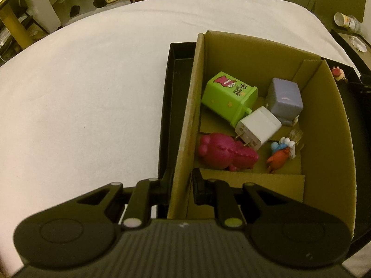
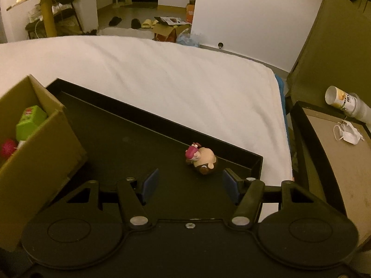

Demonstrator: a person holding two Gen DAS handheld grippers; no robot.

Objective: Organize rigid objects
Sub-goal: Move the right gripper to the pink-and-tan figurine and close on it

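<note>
A cardboard box (image 1: 324, 125) stands in a black tray (image 1: 176, 69) on a white bed. It holds a green toy bin (image 1: 227, 97), a lilac cube (image 1: 285, 99), a white charger (image 1: 257, 127), a magenta figure (image 1: 225, 153) and a small orange-blue figure (image 1: 280, 154). My left gripper (image 1: 180, 187) is shut on the box's left wall (image 1: 185, 139). My right gripper (image 2: 190, 183) is open above the tray floor (image 2: 120, 153), just short of a small beige figurine (image 2: 204, 159) lying on its side. The box (image 2: 34, 157) stands to its left.
The white bed sheet (image 2: 185, 81) spreads beyond the tray. A bedside table (image 2: 336, 162) to the right carries a tube can (image 2: 343, 102) and a face mask (image 2: 350, 134). Slippers and cartons lie on the floor beyond.
</note>
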